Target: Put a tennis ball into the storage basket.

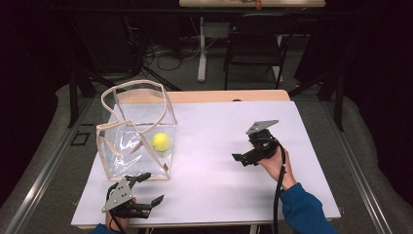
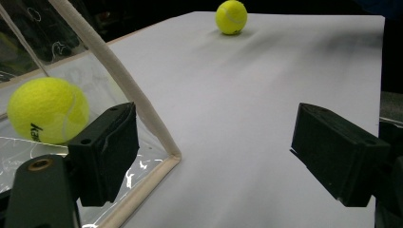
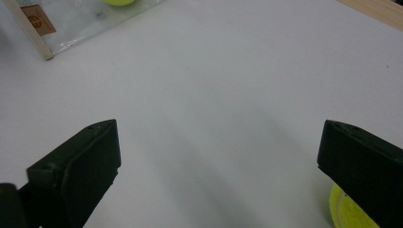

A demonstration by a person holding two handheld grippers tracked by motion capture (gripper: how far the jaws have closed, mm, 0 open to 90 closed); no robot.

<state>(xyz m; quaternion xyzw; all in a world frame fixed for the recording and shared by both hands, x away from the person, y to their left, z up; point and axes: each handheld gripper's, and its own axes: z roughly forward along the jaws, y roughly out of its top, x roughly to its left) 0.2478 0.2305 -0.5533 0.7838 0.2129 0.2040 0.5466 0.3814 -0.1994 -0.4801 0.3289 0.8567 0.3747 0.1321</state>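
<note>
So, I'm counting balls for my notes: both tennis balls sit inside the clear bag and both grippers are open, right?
Not quite. One tennis ball sits inside the clear bag; the other ball lies out on the white table, as the left gripper view shows. The left gripper and right gripper are both open.

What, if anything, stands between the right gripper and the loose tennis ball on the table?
Nothing visible does. The right gripper has its jaws wide open, and the loose tennis ball sits right beside one jaw, partly hidden behind it. Bare white table runs from there to the clear bag.
</note>
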